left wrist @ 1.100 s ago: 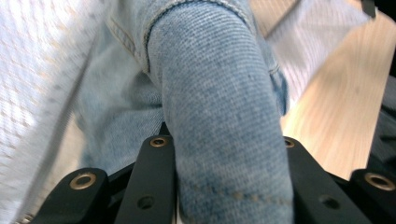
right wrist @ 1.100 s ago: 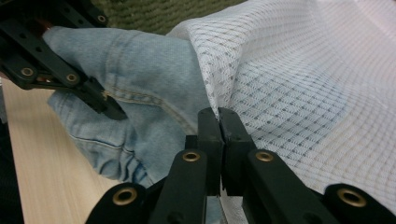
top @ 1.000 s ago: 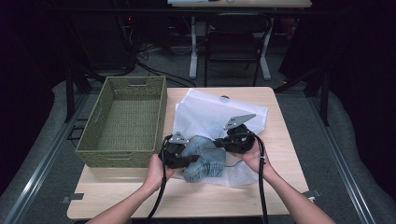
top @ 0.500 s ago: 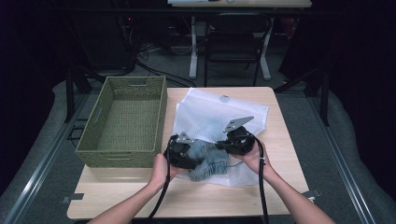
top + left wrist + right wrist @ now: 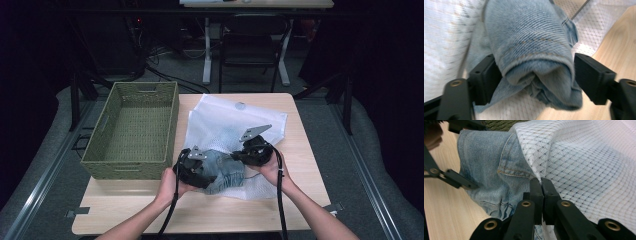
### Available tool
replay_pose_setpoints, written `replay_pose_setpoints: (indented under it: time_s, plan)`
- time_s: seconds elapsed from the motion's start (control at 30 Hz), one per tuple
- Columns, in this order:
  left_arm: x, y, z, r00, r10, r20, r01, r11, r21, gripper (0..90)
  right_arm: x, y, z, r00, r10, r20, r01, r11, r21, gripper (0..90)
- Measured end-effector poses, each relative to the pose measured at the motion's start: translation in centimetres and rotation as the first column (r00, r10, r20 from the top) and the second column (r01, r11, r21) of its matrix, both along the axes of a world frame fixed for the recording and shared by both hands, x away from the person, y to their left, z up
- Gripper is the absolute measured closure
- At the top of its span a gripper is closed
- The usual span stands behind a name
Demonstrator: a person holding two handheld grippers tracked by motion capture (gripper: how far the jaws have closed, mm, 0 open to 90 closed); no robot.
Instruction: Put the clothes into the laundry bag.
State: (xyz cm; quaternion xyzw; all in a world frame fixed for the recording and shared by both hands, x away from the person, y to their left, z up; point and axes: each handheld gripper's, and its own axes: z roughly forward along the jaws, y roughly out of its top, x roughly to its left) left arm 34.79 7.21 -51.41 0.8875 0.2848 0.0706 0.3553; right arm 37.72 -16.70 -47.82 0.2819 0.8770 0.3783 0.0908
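A blue denim garment (image 5: 226,174) lies bunched at the near edge of a white mesh bag (image 5: 225,120), partly under the mesh. My left gripper (image 5: 202,172) holds a rolled fold of the denim (image 5: 531,42) between its wide-set jaws, left gripper (image 5: 534,58). My right gripper (image 5: 241,156) is shut on the rim of the mesh bag (image 5: 586,162), right gripper (image 5: 541,181), just above the denim (image 5: 486,162). In the right gripper view, one left jaw crosses at the left in front of the denim.
A green woven basket (image 5: 172,125) stands on the left part of the wooden table (image 5: 300,150), close beside the bag. Bare tabletop lies along the near edge and at the right. A chair and table legs stand beyond the far edge.
My left gripper has shifted a little to the right with the denim fold, closer to the right gripper. The right gripper has stayed at the bag's rim.
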Motion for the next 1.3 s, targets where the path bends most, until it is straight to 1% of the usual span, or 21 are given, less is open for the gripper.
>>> replay_pose_setpoints:
  time_s: [0.07,0.13,0.23,0.33,0.4,0.57,0.67,0.7,0.73,0.77,0.8,0.83,0.87,0.9,0.97,1.0,1.13,1.17,1.23,1.27,1.3]
  plan:
    - [0.3,-0.3,-0.7,0.9999,-0.008,-0.007,0.008,0.9998,-0.015,29.2,0.1,0.0,-0.1,1.0000,0.003,-0.002,-0.003,1.000,-0.001,88.5]
    - [0.4,-0.5,-1.1,0.9999,-0.012,-0.005,0.012,0.9994,-0.032,36.3,0.0,0.2,-0.2,1.0000,0.004,-0.004,-0.004,1.000,-0.008,88.5]
    - [0.4,-0.6,-1.5,0.9999,-0.002,0.012,0.003,0.9984,-0.056,56.0,0.0,0.3,-0.3,1.0000,0.008,-0.005,-0.009,1.000,-0.011,88.5]
    - [0.4,-0.6,-1.7,0.9998,-0.003,0.017,0.004,0.9977,-0.068,68.3,0.1,0.3,-0.4,0.9999,0.006,-0.016,-0.006,1.000,-0.012,88.5]
    - [0.4,-0.6,-1.7,0.9998,0.004,0.020,-0.003,0.9974,-0.072,72.0,0.2,0.4,-0.5,0.9998,0.003,-0.018,-0.004,1.000,-0.013,88.6]
    - [0.3,-0.7,-1.2,0.9987,0.028,0.043,-0.024,0.9949,-0.098,74.7,0.0,0.3,-0.1,1.0000,0.005,-0.003,-0.005,1.000,-0.003,88.6]
    - [0.7,-0.9,-0.7,0.9967,0.050,0.064,-0.043,0.9929,-0.111,75.2,0.0,0.1,0.2,1.0000,0.006,0.005,-0.006,1.000,0.014,88.6]
    - [0.8,-0.9,-0.6,0.9966,0.056,0.061,-0.049,0.9921,-0.116,75.2,0.0,0.1,0.4,0.9999,0.002,0.010,-0.002,1.000,0.023,88.6]
    - [0.8,-0.9,-0.6,0.9948,0.069,0.075,-0.060,0.9904,-0.125,75.3,0.1,0.0,0.5,0.9999,0.003,0.012,-0.003,1.000,0.026,88.6]
    - [0.9,-0.9,-0.5,0.9952,0.067,0.071,-0.058,0.9911,-0.120,75.3,0.0,0.0,0.6,0.9999,0.000,0.013,0.000,0.999,0.036,88.6]
    - [0.9,-1.0,-0.5,0.9922,0.089,0.087,-0.078,0.9884,-0.130,75.4,0.0,-0.1,0.8,0.9999,0.000,0.014,-0.001,0.999,0.044,88.7]
    - [1.0,-1.0,-0.3,0.9928,0.089,0.081,-0.078,0.9884,-0.130,75.5,-0.1,-0.1,1.0,0.9997,0.001,0.025,-0.002,0.999,0.049,88.7]
    - [1.0,-1.1,-0.3,0.9915,0.093,0.090,-0.081,0.9882,-0.130,75.5,-0.1,-0.2,1.2,0.9995,0.000,0.030,-0.002,0.999,0.054,88.7]
    - [1.1,-1.2,-0.2,0.9889,0.108,0.102,-0.093,0.9860,-0.138,75.5,-0.2,-0.2,1.3,0.9994,0.001,0.033,-0.003,0.998,0.062,88.7]
    - [1.3,-1.3,0.2,0.9867,0.125,0.104,-0.108,0.9823,-0.153,75.6,-0.3,-0.2,1.7,0.9991,0.003,0.041,-0.006,0.997,0.076,88.7]
    - [1.4,-1.4,0.3,0.9834,0.139,0.117,-0.119,0.9793,-0.164,75.5,-0.4,-0.3,1.8,0.9991,0.006,0.041,-0.009,0.996,0.086,88.7]
    - [1.8,-1.9,0.4,0.9763,0.168,0.136,-0.141,0.9712,-0.192,75.4,-0.6,-0.6,2.2,0.9990,0.007,0.045,-0.012,0.994,0.111,88.7]
    - [1.9,-2.1,0.2,0.9760,0.174,0.131,-0.146,0.9691,-0.198,75.4,-0.6,-0.6,2.2,0.9990,0.007,0.045,-0.012,0.994,0.111,88.7]
    - [2.3,-2.4,-0.3,0.9757,0.178,0.127,-0.153,0.9708,-0.184,74.8,-0.5,-0.6,2.1,0.9993,0.008,0.038,-0.012,0.994,0.107,88.7]
    - [2.8,-2.5,-0.9,0.9786,0.178,0.104,-0.158,0.9722,-0.173,72.7,-0.4,-0.8,1.7,0.9997,0.005,0.022,-0.008,0.995,0.101,88.7]
    - [2.9,-2.3,-1.3,0.9811,0.171,0.090,-0.154,0.9737,-0.167,72.7,-0.4,-0.8,1.7,0.9997,0.005,0.022,-0.008,0.995,0.101,88.7]
